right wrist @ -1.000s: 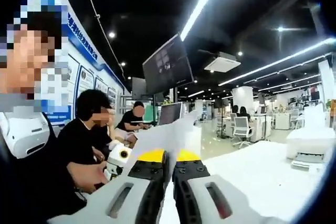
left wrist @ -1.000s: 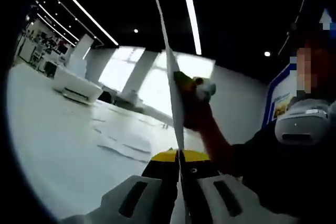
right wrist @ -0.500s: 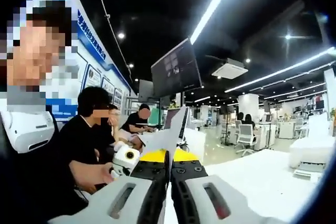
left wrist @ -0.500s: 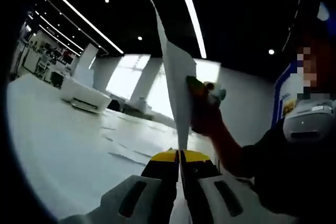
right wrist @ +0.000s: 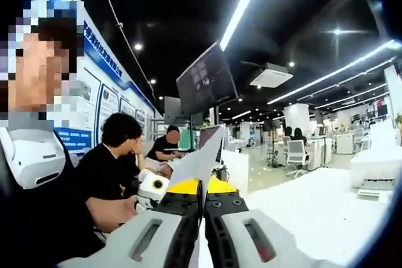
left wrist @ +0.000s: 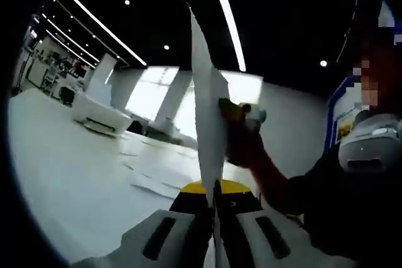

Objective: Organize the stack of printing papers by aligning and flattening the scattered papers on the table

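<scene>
In the left gripper view my left gripper (left wrist: 213,187) stands at 6 o'clock with both jaws pressed together on the bottom edge of the paper stack (left wrist: 206,117), which rises edge-on toward 12 o'clock. Compared with half a second ago the sheets look narrower and more upright, so I judge that I turned the stack a little and that it is coming nearer to one flat pack. Just past it, at 3 o'clock, the right gripper (left wrist: 242,112) with its hand (left wrist: 245,145) holds the far edge of the same stack. In the right gripper view its own jaws are also closed at 6 o'clock on the paper, and the corner of the sheets (right wrist: 202,158) shows above them; the left gripper (right wrist: 152,187) appears at about 8 o'clock, close beside the paper. Farther away, on the white table (left wrist: 69,174), some loose sheets (left wrist: 157,183) lie flat and apart from each other at about 8 o'clock. For the task this means that the held stack is lifted off the table for aligning, but the scattered sheets are not yet gathered. At the far end of the table a white printer (left wrist: 100,117) stands.
</scene>
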`<state>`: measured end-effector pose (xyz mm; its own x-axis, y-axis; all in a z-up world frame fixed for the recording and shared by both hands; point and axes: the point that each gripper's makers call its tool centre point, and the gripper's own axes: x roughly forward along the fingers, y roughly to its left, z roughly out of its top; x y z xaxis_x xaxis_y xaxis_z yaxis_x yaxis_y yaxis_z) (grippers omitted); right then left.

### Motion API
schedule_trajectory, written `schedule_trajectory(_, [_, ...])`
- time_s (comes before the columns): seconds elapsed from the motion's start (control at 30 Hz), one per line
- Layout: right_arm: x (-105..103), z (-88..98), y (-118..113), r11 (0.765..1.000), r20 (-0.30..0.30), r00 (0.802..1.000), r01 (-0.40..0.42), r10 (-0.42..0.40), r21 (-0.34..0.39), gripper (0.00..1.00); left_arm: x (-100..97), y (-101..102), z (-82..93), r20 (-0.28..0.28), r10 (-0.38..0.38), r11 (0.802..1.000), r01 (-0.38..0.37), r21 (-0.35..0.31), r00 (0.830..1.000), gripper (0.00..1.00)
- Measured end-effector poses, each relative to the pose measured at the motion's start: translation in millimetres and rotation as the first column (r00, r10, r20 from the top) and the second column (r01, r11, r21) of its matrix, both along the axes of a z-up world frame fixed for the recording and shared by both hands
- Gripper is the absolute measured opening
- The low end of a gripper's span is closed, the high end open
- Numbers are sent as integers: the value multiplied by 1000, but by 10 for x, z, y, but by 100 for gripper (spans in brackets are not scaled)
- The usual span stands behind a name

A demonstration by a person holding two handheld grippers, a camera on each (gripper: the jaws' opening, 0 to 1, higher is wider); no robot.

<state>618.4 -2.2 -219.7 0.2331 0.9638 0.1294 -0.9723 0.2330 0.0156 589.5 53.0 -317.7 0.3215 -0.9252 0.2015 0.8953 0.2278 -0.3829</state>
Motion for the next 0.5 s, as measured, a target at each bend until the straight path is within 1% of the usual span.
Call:
schedule_trajectory(0.07, [32,-55,-5,999,19,1000,24,-23,-36,0,-2,-12,-42,-59,-17,1000,17,0,998,5])
schedule_trajectory(0.13, [66,-93,-14,997,41,998,46,-43,-56,0,3,-18,-58,-82,-28,1000,28,-2,996,5])
schedule_trajectory(0.27, [131,-145,-60,993,62,995,84,-79,-79,2,-11,-33,-95,-91,-28,999,29,15,995,5])
schedule_trajectory(0.37, [183,-154,-121,991,67,992,108,-103,-78,4,3,-27,-150,-95,-20,998,24,49,995,5])
schedule_trajectory(0.43, [272,-158,-208,986,72,987,148,-143,-77,6,43,-8,-223,-95,3,996,6,92,995,5])
schedule_trajectory(0.5, [330,-161,-280,982,72,983,173,-168,-75,7,48,-10,-260,-93,13,994,-3,109,996,5])
